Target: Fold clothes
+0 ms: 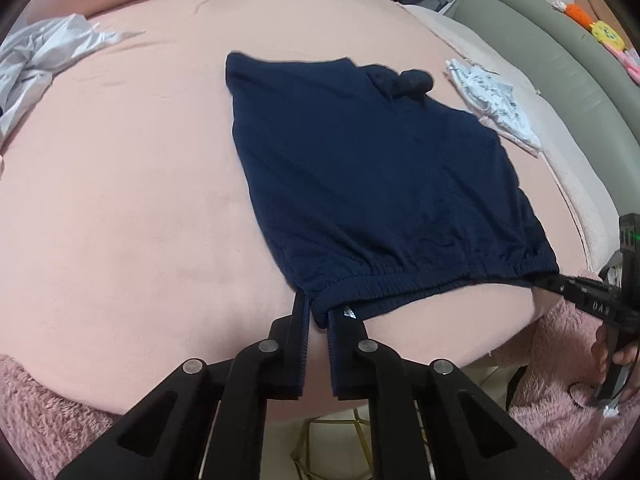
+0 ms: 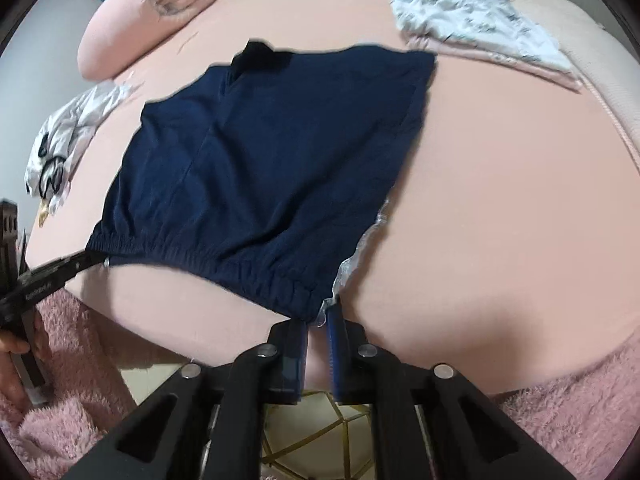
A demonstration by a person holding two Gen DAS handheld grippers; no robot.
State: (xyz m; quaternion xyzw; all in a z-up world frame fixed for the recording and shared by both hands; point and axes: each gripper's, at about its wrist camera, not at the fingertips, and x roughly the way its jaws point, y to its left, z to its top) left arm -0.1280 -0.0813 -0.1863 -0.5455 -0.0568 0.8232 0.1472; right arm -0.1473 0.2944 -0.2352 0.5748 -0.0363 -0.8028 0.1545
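Navy shorts [image 1: 372,168] lie spread flat on the pink bed sheet [image 1: 132,200], elastic waistband toward me at the bed's near edge. My left gripper [image 1: 319,314] is shut on the waistband's left corner. My right gripper [image 1: 558,282] comes in from the right and pinches the other corner. In the right wrist view the shorts [image 2: 272,152] stretch away from my right gripper [image 2: 320,316], shut on the waistband corner beside a strip of silvery fabric [image 2: 362,244]. The left gripper [image 2: 86,260] holds the far corner, with a hand [image 2: 16,346] behind it.
A crumpled white garment [image 1: 48,56] lies at the far left of the bed. A folded patterned white piece [image 1: 490,100] rests on folded pink cloth at the right. A grey-green padded headboard [image 1: 560,64] borders that side. A fluffy pink cover [image 1: 560,364] hangs off the near edge.
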